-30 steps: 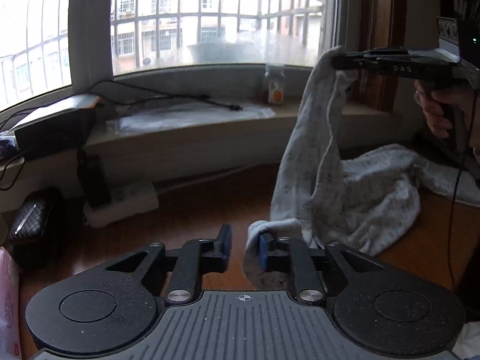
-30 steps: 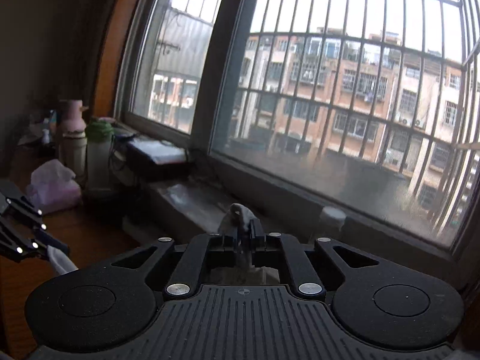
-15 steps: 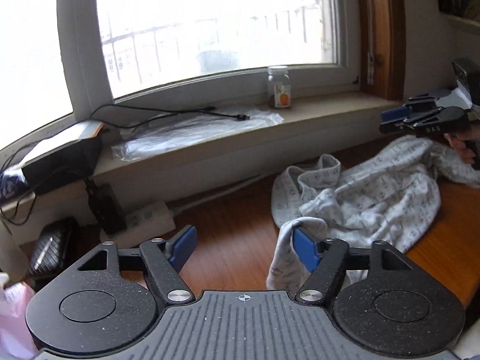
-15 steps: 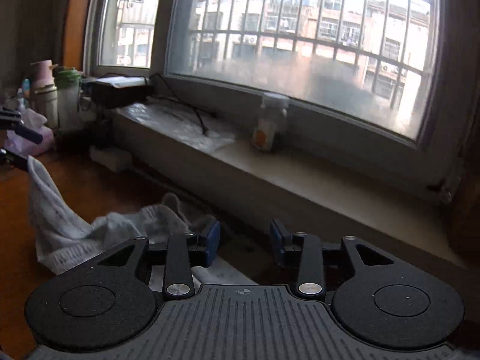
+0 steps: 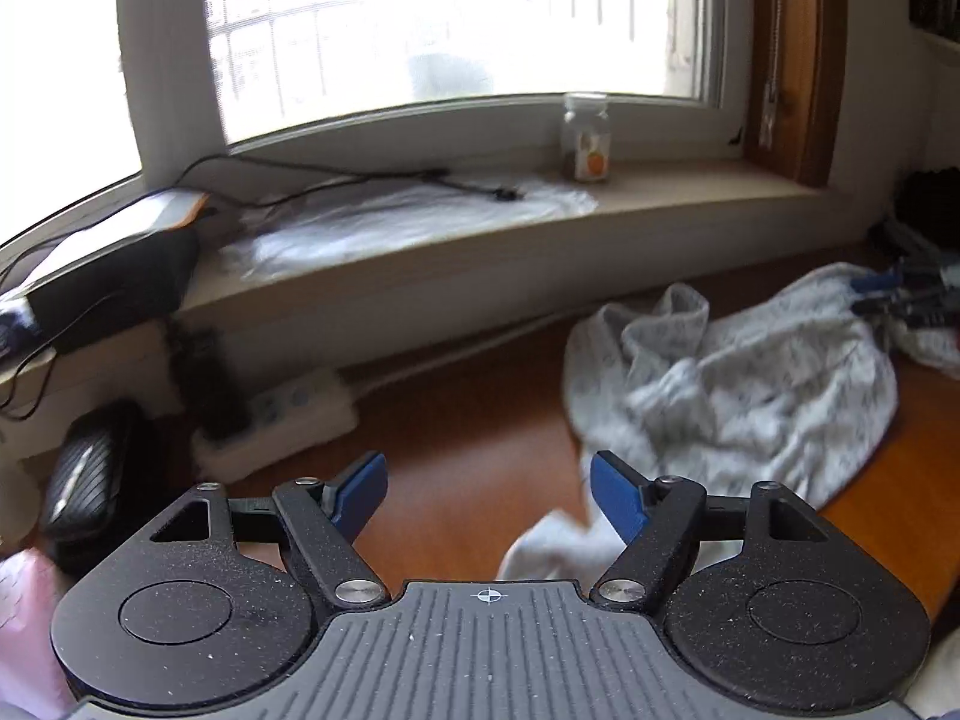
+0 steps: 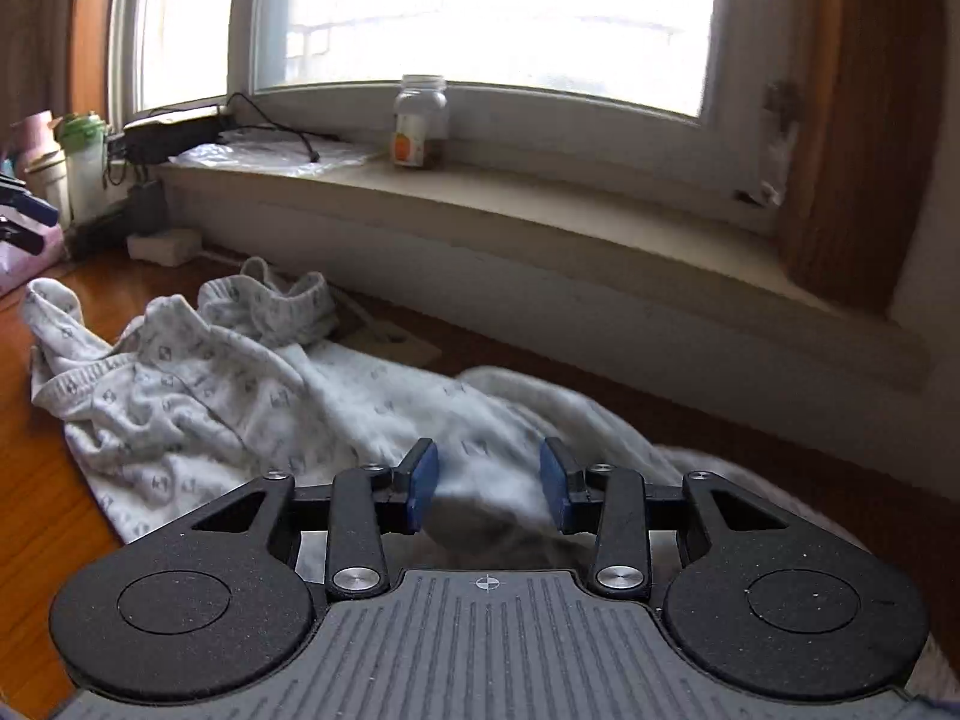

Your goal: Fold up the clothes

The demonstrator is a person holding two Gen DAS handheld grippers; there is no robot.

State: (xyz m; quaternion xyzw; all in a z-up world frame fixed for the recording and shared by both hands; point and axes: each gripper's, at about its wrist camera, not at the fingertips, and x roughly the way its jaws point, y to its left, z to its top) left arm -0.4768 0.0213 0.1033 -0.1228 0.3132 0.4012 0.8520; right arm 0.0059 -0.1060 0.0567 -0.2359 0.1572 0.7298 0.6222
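Right claw (image 6: 488, 489), jaws apart, hovers over crumpled garment (image 6: 240, 396).

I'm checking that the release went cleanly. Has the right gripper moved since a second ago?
Yes. The right gripper has dropped from window-bar height to below the windowsill, and now hangs open just over the patterned garment.

From my left wrist view, my right hand-held gripper (image 5: 900, 294) is a dark smear at the frame's right edge, so I cannot tell how its jaws stand. The garment (image 5: 738, 384) runs out of frame there, and a blurred fold slips under my left hand-held gripper (image 5: 489, 495). The window (image 5: 444, 18) is blown out to white. The jar (image 6: 420, 120) label is perhaps fruit; too small.
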